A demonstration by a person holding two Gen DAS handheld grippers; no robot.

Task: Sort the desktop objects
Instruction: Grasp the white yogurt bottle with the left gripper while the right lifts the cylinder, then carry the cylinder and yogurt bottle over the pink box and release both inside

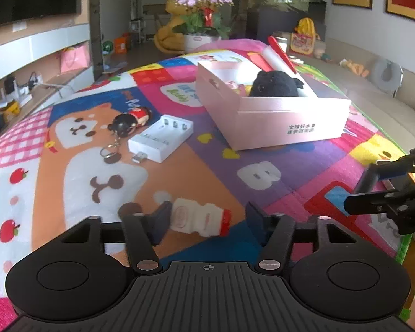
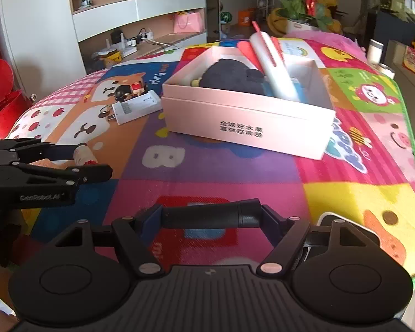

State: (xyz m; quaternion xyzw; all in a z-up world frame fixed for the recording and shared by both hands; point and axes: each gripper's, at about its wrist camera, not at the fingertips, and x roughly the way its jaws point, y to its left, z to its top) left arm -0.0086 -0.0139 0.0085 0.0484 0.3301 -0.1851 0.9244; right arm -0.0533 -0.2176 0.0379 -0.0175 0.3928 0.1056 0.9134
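Observation:
A small white bottle with a red cap [image 1: 199, 218] lies on the colourful mat [image 1: 262, 152] between the jaws of my left gripper [image 1: 209, 218]. The left pad touches its base and a thin gap shows at the cap, so this gripper is open. From the right wrist view the left gripper [image 2: 94, 158] brackets the bottle [image 2: 81, 153]. My right gripper [image 2: 211, 218] is shut on a black cylinder [image 2: 207, 217], held crosswise by its ends. It also shows in the left wrist view as the right gripper [image 1: 363, 186] with the cylinder [image 1: 369, 178].
A pink box [image 1: 276, 127] [image 2: 235, 121] holds a black plush toy [image 1: 274, 83] and a white-and-red roll [image 2: 276, 69]. A white battery charger [image 1: 160, 138] and a doll keychain [image 1: 130, 121] lie at the left. A flower pot [image 1: 202, 38] stands at the far end. The mat's green edge [image 2: 412, 166] runs along the right.

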